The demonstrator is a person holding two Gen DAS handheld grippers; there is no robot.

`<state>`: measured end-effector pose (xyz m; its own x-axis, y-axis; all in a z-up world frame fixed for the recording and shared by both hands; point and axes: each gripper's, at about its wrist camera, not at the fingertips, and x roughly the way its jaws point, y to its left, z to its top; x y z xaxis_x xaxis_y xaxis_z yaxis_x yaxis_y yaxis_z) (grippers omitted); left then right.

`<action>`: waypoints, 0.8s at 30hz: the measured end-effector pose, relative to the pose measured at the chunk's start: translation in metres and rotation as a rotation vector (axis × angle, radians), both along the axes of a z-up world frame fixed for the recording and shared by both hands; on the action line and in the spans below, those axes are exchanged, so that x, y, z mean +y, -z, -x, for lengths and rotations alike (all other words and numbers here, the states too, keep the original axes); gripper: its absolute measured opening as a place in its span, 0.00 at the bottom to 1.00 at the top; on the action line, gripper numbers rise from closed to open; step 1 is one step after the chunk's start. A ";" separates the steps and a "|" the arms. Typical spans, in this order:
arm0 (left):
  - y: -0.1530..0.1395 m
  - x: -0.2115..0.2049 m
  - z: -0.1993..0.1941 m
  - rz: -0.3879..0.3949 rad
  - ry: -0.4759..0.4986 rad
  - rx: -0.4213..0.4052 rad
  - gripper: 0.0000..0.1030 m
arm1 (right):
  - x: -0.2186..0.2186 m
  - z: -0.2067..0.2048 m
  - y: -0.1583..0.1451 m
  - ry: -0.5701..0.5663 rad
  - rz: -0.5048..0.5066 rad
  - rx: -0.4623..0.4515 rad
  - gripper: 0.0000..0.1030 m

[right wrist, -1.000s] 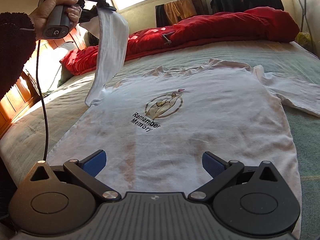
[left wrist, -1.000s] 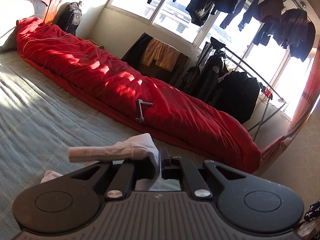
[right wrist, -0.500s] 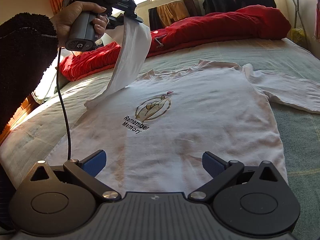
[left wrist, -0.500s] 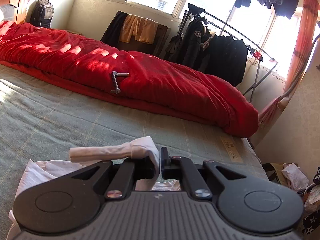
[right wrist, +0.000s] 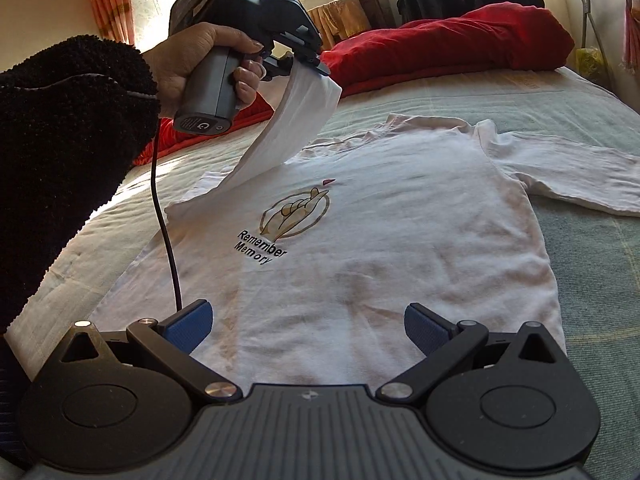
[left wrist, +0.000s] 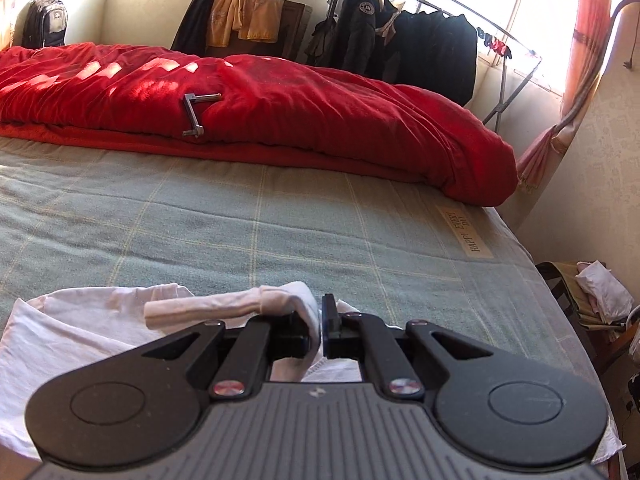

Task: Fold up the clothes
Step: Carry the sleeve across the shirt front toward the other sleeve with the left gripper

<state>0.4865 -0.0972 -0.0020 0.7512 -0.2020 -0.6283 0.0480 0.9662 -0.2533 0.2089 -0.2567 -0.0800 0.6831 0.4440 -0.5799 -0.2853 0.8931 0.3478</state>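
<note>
A white shirt (right wrist: 384, 248) is shown spread front-up on a green checked bedcover (left wrist: 280, 232), its printed emblem and the words "Remember Memory" uppermost. The left gripper (left wrist: 318, 326) is clamped on one sleeve (right wrist: 296, 120) of the shirt, with cloth pinched between nearly closed jaws; a rolled cuff (left wrist: 208, 308) is seen projecting to the left of the fingers in the left wrist view. In the right wrist view the same gripper (right wrist: 316, 66) is held in a hand (right wrist: 200, 68) above the shirt's shoulder, and the sleeve is drawn up off the bed in a slanted band to the jaws. A black cable (right wrist: 166, 232) hangs from the handle. The right gripper (right wrist: 308, 326) is held near the hem, jaws spread wide, blue pads (right wrist: 188, 326) apart and nothing between them. The other sleeve (right wrist: 572, 176) lies flat, extended to the side. A red quilt (left wrist: 260, 112) is bunched along the far edge of the bed, with a metal bracket (left wrist: 196, 114) resting on it.
</note>
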 end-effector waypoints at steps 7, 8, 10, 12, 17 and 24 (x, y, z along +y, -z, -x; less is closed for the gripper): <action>0.006 -0.019 0.002 -0.056 0.044 0.025 0.04 | -0.002 -0.001 0.001 0.008 -0.004 0.005 1.00; 0.007 -0.021 0.003 -0.064 0.050 0.029 0.04 | -0.003 -0.001 0.001 0.009 -0.005 0.006 1.00; 0.009 -0.026 0.003 -0.083 0.064 0.032 0.04 | -0.003 -0.001 0.002 0.012 -0.005 0.007 1.00; 0.010 -0.031 0.000 -0.104 0.081 0.032 0.06 | -0.004 0.000 0.001 0.014 -0.006 0.006 1.00; 0.013 -0.043 0.002 -0.167 0.130 0.054 0.37 | -0.003 0.000 0.001 0.012 -0.005 0.006 1.00; 0.015 -0.069 0.011 -0.319 0.240 0.053 0.51 | -0.005 -0.001 0.001 0.019 -0.013 0.006 1.00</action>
<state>0.4750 -0.1665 -0.0175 0.6713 -0.1561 -0.7246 0.2767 0.9597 0.0496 0.2099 -0.2616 -0.0806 0.6880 0.4383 -0.5784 -0.2664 0.8939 0.3606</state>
